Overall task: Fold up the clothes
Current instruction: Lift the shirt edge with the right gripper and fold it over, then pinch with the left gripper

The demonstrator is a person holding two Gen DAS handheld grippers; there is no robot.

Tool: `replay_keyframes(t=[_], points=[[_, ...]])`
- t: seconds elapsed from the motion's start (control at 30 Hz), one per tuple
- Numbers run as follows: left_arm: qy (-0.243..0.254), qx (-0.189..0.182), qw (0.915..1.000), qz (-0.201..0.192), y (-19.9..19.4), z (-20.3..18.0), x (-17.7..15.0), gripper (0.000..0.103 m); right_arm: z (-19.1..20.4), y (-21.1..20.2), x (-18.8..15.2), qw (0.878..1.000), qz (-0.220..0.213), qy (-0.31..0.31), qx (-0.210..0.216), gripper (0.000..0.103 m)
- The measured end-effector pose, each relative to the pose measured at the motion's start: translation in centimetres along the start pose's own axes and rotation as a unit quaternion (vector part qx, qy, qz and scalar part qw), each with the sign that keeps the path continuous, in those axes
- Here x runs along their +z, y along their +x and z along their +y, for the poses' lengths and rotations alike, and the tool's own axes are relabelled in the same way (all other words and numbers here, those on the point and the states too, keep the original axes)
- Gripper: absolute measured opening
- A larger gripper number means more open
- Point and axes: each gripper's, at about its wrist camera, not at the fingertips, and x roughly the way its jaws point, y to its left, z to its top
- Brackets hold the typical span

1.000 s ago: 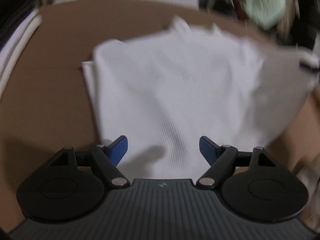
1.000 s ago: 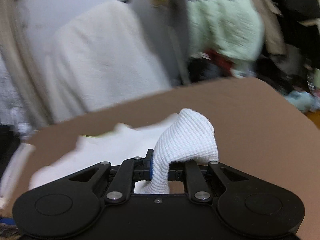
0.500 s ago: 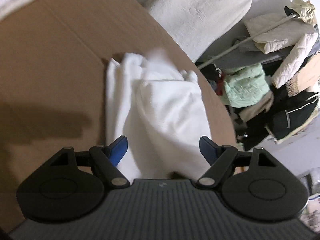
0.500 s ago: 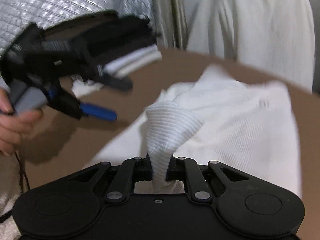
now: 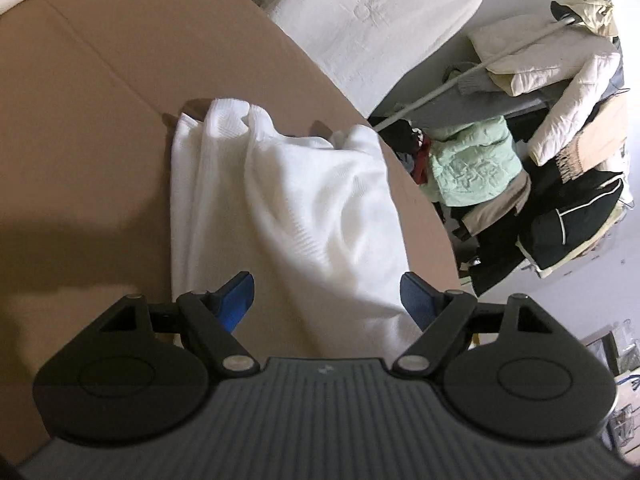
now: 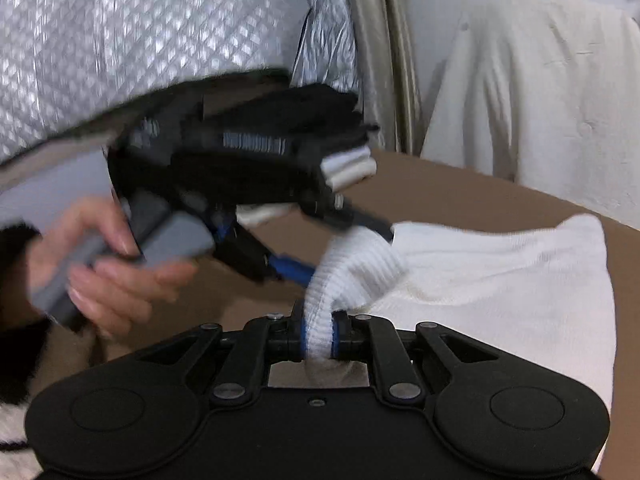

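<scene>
While the brown cardboard sheet (image 5: 100,92) takes up the whole left of the room's working surface, a white ribbed knit garment (image 5: 288,208) lies on it towards its right edge, bunched at the far end and spread flatter towards the near side. At the left, a bare hand (image 6: 104,264) grips the grey handle of the left gripper (image 5: 327,292), whose jaws stand wide apart over the near part of the garment; its blue pads (image 5: 236,300) sit either side of the cloth without pressing it. Behind that gripper, at the far left edge of the cardboard, sits a small stack of folded dark and white clothes (image 6: 344,164). Further right, the right gripper (image 6: 319,340) is pinched narrow on a rolled fold of the same white garment, which rises in a hump from between its jaws and runs off right into the flat body of the cloth. Beyond the cardboard's right edge lies a heap of clothes (image 5: 520,160), a pale green piece (image 5: 472,164) among them.
</scene>
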Motion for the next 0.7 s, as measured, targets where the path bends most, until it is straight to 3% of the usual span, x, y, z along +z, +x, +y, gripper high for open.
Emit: replay_keyframes(t=[0.07, 0.1, 0.13, 0.17, 0.2, 0.3, 0.33, 0.37, 0.4, 0.53, 0.67, 0.7], points=[[0.010, 0.021, 0.9996, 0.014, 1.2, 0.0, -0.4, 0.076, 0.4, 1.4, -0.6, 1.000, 0.018, -0.008, -0.007, 0.014], [0.016, 0.030, 0.9992, 0.023, 1.8, -0.1, -0.6, 0.062, 0.6, 1.8, -0.8, 1.000, 0.022, -0.012, -0.007, 0.015], [0.026, 0.038, 0.9984, 0.033, 2.5, -0.3, -1.0, 0.033, 0.9, 1.9, -0.8, 1.000, 0.022, -0.020, -0.007, 0.015], [0.046, 0.049, 0.9971, 0.035, 2.8, -0.9, -1.3, 0.019, 1.2, 1.9, -0.8, 0.999, 0.023, -0.028, -0.007, 0.015], [0.070, 0.062, 0.9951, 0.032, 2.9, -1.7, -1.4, 0.013, 1.5, 1.8, -0.8, 0.999, 0.024, -0.033, -0.007, 0.015], [0.134, 0.107, 0.9852, 0.005, 1.9, -4.3, -1.8, 0.012, 0.9, 0.3, -0.5, 0.999, 0.040, -0.013, -0.014, 0.019], [0.152, 0.123, 0.9808, -0.005, 1.4, -5.0, -2.0, 0.012, 0.5, -0.7, -0.4, 0.999, 0.045, -0.002, -0.019, 0.026], [0.168, 0.140, 0.9757, -0.013, 0.9, -5.4, -2.2, 0.012, 0.2, -2.1, -0.3, 0.998, 0.048, 0.010, -0.029, 0.049], [0.185, 0.156, 0.9700, -0.021, 0.5, -5.9, -2.4, 0.012, -0.2, -3.6, -0.4, 0.998, 0.048, 0.021, -0.044, 0.066], [0.149, 0.237, 0.9586, 0.051, 3.0, -3.4, -3.1, 0.015, -2.1, -8.7, -2.4, 0.983, 0.043, 0.095, -0.149, 0.069], [0.137, 0.234, 0.9611, 0.051, 3.2, -3.4, -2.3, 0.018, -5.5, -8.7, -6.2, 0.934, 0.148, 0.241, -0.220, 0.068], [0.143, 0.235, 0.9603, 0.047, 3.0, -3.7, -2.3, 0.018, -5.8, -8.4, -6.5, 0.930, 0.154, 0.251, -0.220, 0.068]])
